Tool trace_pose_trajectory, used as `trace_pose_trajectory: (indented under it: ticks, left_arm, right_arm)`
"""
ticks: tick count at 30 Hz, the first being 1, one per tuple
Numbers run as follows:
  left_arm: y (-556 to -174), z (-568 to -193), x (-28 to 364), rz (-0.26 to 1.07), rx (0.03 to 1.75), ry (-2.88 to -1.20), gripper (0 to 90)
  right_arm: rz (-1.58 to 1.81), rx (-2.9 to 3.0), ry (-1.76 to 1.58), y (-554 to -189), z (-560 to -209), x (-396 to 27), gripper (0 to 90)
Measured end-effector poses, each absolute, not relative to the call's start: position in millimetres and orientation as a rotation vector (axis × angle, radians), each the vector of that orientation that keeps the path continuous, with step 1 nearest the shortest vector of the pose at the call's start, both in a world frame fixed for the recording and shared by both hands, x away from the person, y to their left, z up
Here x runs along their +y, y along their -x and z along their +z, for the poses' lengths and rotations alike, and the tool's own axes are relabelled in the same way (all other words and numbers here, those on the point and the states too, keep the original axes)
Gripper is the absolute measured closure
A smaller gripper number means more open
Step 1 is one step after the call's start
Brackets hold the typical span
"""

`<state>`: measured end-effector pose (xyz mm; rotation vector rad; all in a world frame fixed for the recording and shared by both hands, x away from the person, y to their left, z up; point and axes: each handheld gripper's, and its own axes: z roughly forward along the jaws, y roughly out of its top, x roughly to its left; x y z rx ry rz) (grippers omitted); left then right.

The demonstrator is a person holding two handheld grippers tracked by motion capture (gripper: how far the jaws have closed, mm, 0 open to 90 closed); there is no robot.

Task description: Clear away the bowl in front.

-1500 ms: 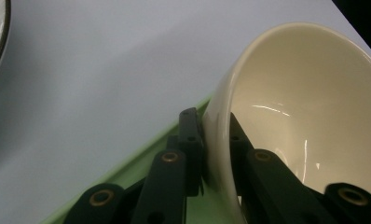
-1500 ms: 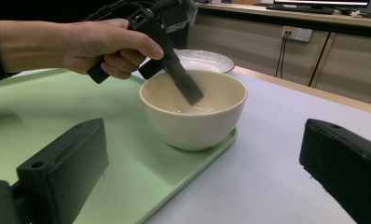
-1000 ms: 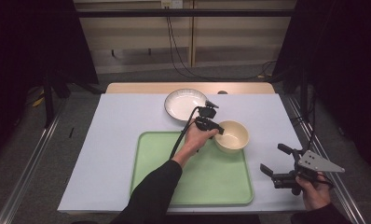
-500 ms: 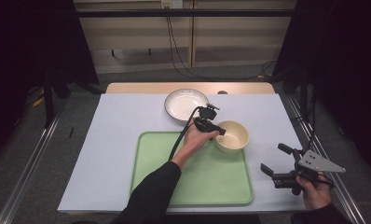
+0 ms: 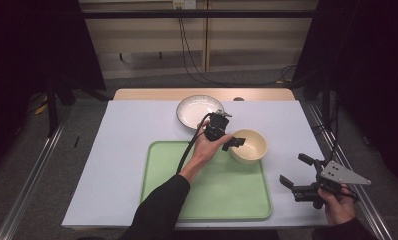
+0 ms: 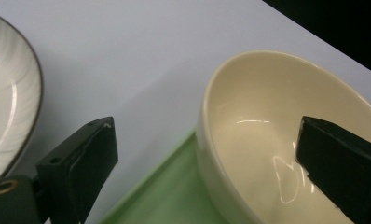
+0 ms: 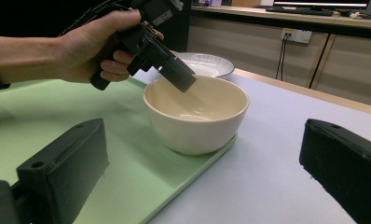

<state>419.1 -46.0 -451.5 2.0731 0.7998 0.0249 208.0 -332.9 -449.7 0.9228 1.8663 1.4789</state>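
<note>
Holding near the desk's near right corner, your right gripper [image 5: 299,176] sits in your right hand [image 5: 338,206] with its 2 jaws spread wide and nothing between them; it is in the same spot as 1 second ago. The grey plate on top of it points toward the right edge.

Farther in, the green tray [image 5: 207,200] lies along the near edge at the middle of the desk [image 5: 112,165], and your left forearm in its dark sleeve [image 5: 159,215] reaches over it. The cream bowl [image 5: 249,145] stands upright on the tray's far right corner, its rim partly overhanging the tray's edge, much as it stood in the earlier pictures.

Your left gripper [image 5: 234,143] has shifted a little toward the near side since then, its jaw tips now lower at the bowl's left rim. In the left gripper view its jaws stand wide apart, 1 jaw inside the bowl [image 6: 286,140] and the other outside over the tray's edge [image 6: 165,196], so they straddle the wall without pinching it. The right gripper view shows your left hand [image 7: 88,44] gripping the tool with a jaw dipped over the bowl's [image 7: 195,114] near rim.

Beyond the bowl, the white plate with a dark rim [image 5: 199,111] rests on the desk near the far edge, clear of the tray and unmoved. No writing or brand can be read on anything.
</note>
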Motion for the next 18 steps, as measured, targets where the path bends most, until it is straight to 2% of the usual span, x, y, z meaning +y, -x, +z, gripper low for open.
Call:
trace_pose_trajectory:
  ticks: [5, 10, 18]
  left_arm:
    - [-416, -449, -38, 0.047, 0.795, -2.060, 5.6]
    - [-410, -444, -27, 0.180, 0.805, -2.052, 3.8]
    - [-402, -435, -11, 0.260, 0.820, -1.989, 2.6]
  right_arm:
    - [1.483, 1.865, -0.921, -208, -450, -333, 0.8]
    - [1.478, 1.861, -0.926, -208, -449, -333, 0.8]
    - [1.480, 1.864, -0.921, -208, -449, -333, 0.8]
